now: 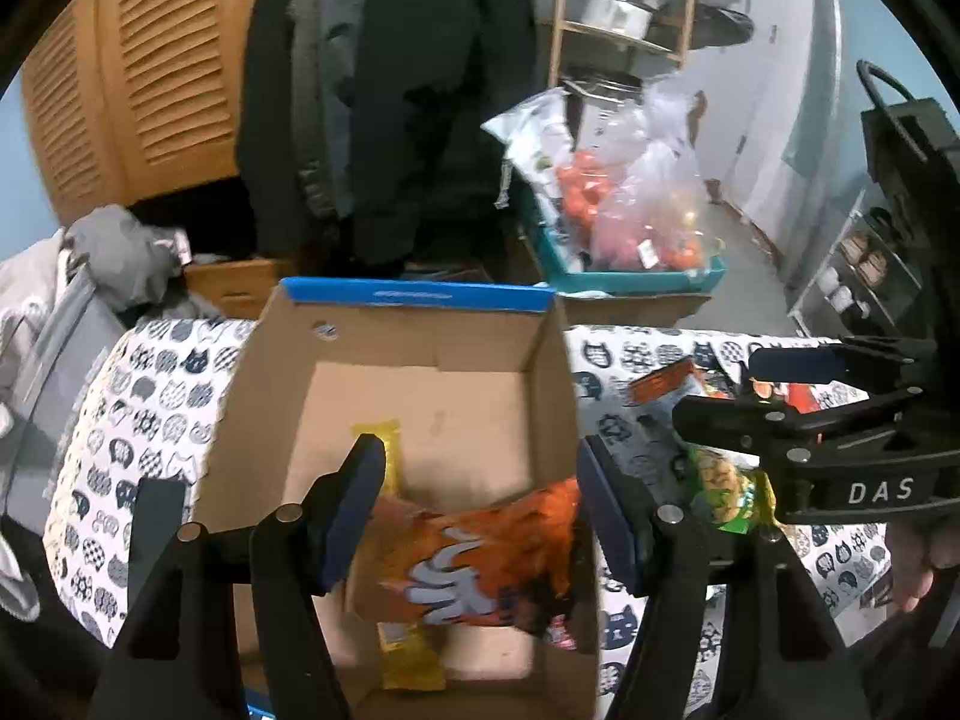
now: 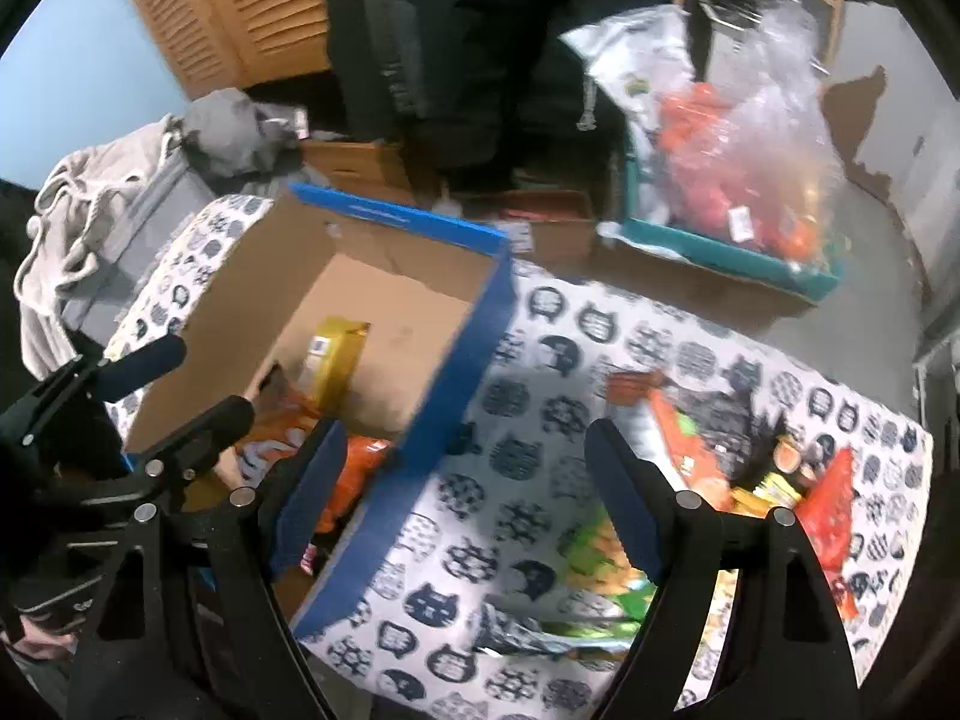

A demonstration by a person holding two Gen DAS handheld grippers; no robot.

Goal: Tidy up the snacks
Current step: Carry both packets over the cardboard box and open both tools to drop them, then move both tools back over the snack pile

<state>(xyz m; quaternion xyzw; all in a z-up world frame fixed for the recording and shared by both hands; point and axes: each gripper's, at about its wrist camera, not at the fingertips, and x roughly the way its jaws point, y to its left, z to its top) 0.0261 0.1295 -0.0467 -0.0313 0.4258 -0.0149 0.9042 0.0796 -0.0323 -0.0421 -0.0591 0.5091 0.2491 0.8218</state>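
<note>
An open cardboard box [image 1: 420, 336] with blue outer walls stands on a cat-print tablecloth [image 1: 150, 390]. Inside lie an orange snack bag [image 1: 480, 558] and a yellow packet [image 1: 384, 438]. My left gripper [image 1: 477, 480] hovers open above the orange bag, its pads apart from it. In the right wrist view my right gripper [image 2: 465, 462] is open and empty over the box's blue wall [image 2: 456, 384]. A green snack bag [image 2: 600, 564] and a pile of mixed snacks [image 2: 780, 480] lie on the cloth to the right of the box.
A teal crate [image 2: 720, 252] with plastic bags of orange produce sits beyond the table. Dark coats [image 1: 390, 90] hang behind the box. Grey clothes [image 2: 90, 210] are heaped at the left, and a wire rack [image 1: 852, 276] stands at the far right.
</note>
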